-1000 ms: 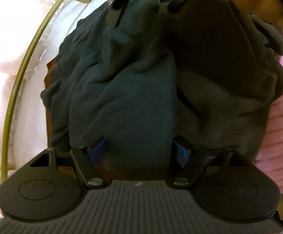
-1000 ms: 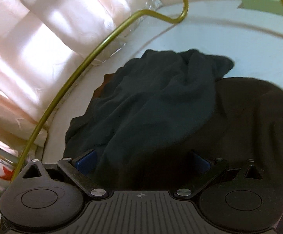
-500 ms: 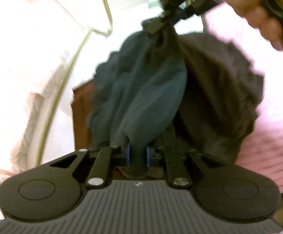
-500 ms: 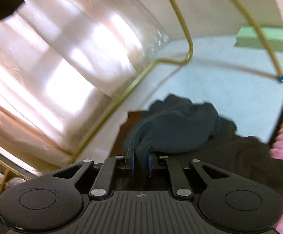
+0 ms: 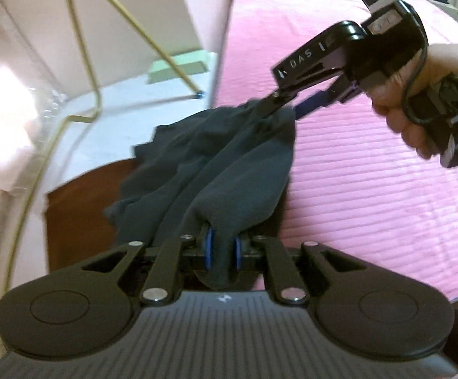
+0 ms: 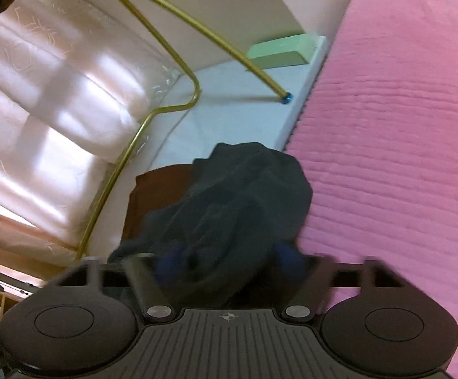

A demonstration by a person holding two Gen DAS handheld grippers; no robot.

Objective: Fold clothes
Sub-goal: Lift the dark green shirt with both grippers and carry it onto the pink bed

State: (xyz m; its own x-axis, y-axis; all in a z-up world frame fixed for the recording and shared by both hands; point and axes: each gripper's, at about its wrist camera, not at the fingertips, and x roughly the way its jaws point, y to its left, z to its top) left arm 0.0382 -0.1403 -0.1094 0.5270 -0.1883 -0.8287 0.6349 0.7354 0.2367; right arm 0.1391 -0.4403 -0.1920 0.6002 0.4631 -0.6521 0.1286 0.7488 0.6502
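Observation:
A dark teal garment [image 5: 229,173] hangs bunched between the two grippers, beside the edge of a pink bedspread [image 5: 371,189]. My left gripper [image 5: 222,249] is shut on its near end, with cloth pinched between the blue pads. In the left wrist view, a hand [image 5: 418,101] holds the right gripper [image 5: 292,105] at the garment's far end. In the right wrist view the right gripper [image 6: 225,263] is blurred and open, its blue pads wide apart. The garment [image 6: 238,195] still lies heaped between them.
A gold metal frame [image 6: 165,107] curves over a white surface [image 6: 229,110] to the left, with a pale green box [image 6: 279,52] behind. A brown cloth [image 6: 159,186] lies under the garment. A glossy cream cover [image 6: 55,110] fills the left side.
Both grippers shut on the garment and lifted it from the pile toward the pink bedspread. The right gripper, shut half a second ago, now has its fingers spread apart.

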